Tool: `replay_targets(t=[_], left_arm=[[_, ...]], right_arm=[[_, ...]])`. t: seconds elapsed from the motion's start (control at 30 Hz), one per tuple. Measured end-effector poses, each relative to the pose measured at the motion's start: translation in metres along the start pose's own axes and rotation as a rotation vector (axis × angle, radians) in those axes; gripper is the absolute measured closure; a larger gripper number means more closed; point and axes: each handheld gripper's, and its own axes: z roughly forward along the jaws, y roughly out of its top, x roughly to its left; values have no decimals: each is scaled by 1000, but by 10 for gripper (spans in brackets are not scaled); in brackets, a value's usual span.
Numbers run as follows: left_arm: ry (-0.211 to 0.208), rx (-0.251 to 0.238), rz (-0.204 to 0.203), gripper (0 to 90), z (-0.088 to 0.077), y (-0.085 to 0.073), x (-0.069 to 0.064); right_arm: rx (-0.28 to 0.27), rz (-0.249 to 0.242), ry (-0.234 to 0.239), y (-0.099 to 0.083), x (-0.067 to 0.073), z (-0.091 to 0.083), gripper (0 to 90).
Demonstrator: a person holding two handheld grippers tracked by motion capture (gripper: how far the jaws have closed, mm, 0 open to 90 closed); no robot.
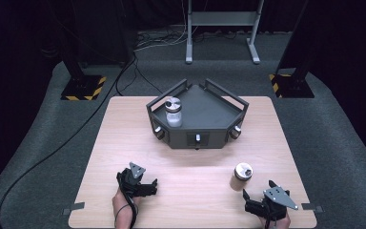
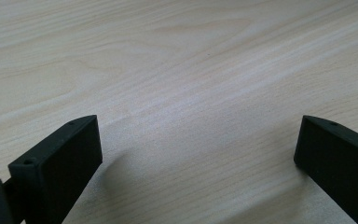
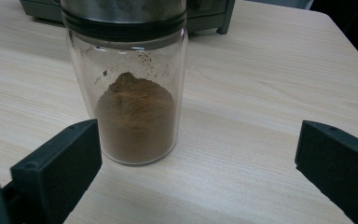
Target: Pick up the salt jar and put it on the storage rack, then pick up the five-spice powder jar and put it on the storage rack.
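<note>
- I hold the right gripper [image 1: 261, 199] near the surface's front right corner, jaws spread wide and gripping nothing
- The brown-powder jar [image 1: 241, 177] stands upright on the table [image 1: 124, 143] just ahead of that gripper, toward the front right part of the surface; in the right gripper view the jar [image 3: 133, 93] sits nearer the left jaw than the right, so I judge the approach is not yet centred
- The jar has a glass body, a dark collar and a metal lid; the powder fills roughly the lower half, so the weight sits low and the jar should stay stable under a side grasp
- I keep the left gripper [image 1: 145, 187] low over the front left part of the surface, jaws likewise spread, with bare wood between them in the left gripper view; I judge it is parked clear so the right side can work
- A dark angular rack [image 1: 198, 125] stands at the middle of the far half of the surface, with a pale-filled jar [image 1: 173, 112] upright in its left part; the space to its right is free, which I judge is the likely place for the brown-powder jar
- Next move as I judge it: shift the right gripper to centre the jar, then close on the glass below the collar
</note>
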Motion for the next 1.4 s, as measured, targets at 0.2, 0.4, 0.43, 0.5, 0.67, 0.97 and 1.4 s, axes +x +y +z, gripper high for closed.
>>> replay_targets(t=[0.2, 0.4, 0.43, 0.5, 0.67, 0.97, 1.4], left_arm=[[9, -5, 8, 4, 0, -1, -2], [7, -3, 6, 4, 0, -1, -2], [5, -3, 4, 4, 0, 0, -1], [3, -1, 2, 4, 0, 0, -1], [4, -2, 2, 4, 0, 0, -1], [9, -3, 3, 4, 0, 0, -2], [28, -14, 22, 4, -1, -2, -7]], right_arm=[[-1, -3, -10, 0, 2, 0, 0], [-1, 0, -12, 0, 2, 0, 0], [0, 0, -13, 0, 2, 0, 0], [0, 2, -17, 0, 3, 0, 0], [4, 1, -22, 1, 4, 0, 0], [23, 1, -14, 4, 3, 2, 0], [57, 29, -11, 10, -1, 5, 0]])
